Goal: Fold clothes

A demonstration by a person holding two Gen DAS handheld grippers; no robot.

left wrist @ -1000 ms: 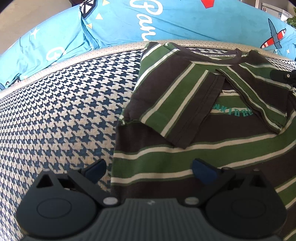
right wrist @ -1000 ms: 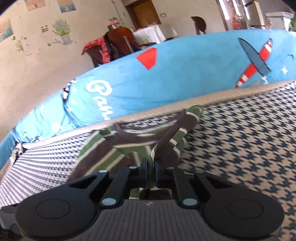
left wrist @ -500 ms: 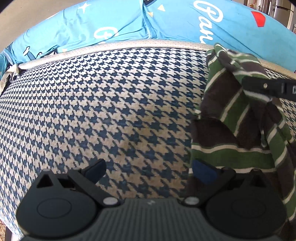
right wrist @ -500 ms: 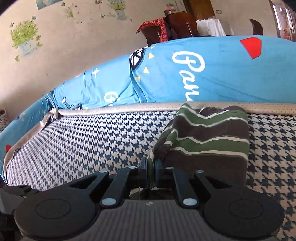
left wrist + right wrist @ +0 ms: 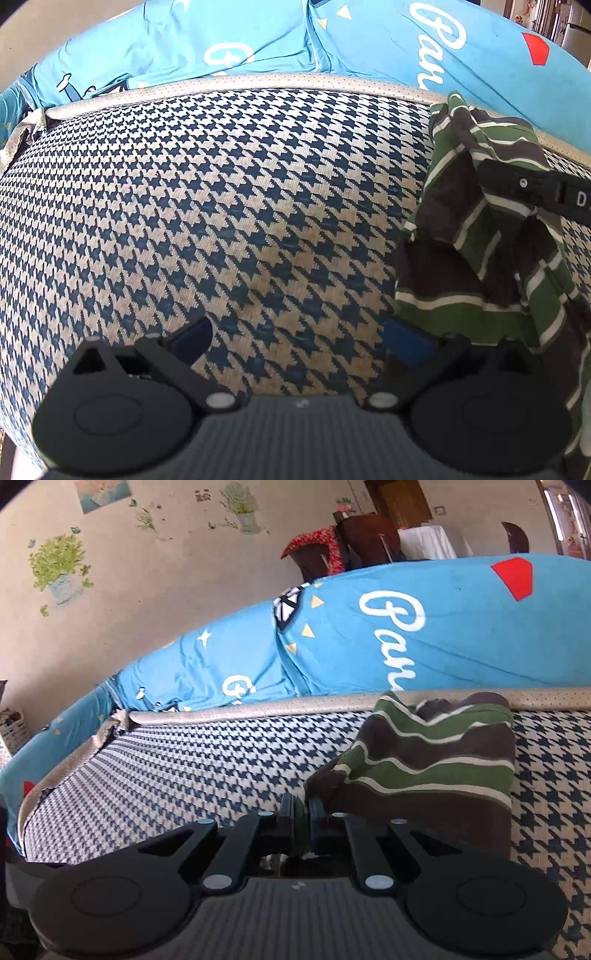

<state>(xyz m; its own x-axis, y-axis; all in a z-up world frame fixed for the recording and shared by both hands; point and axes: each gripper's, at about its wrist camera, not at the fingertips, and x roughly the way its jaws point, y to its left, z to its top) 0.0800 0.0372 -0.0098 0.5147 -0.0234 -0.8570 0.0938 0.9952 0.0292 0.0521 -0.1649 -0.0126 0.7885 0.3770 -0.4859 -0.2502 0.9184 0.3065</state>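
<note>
Pinching a fold of the striped shirt [image 5: 432, 771], the right gripper [image 5: 301, 812] has its fingers pressed together on the cloth, which bunches up just ahead of it on the houndstooth cushion [image 5: 207, 764]. The left gripper [image 5: 295, 338] hangs over bare cushion with its fingers spread wide and nothing between them; the shirt lies crumpled at its right side, near the blue cover [image 5: 258, 40] along the cushion's back edge.

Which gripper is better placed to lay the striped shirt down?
Right: the right gripper is shut on the green-and-brown striped shirt; the left gripper is open over houndstooth cushion.
</note>
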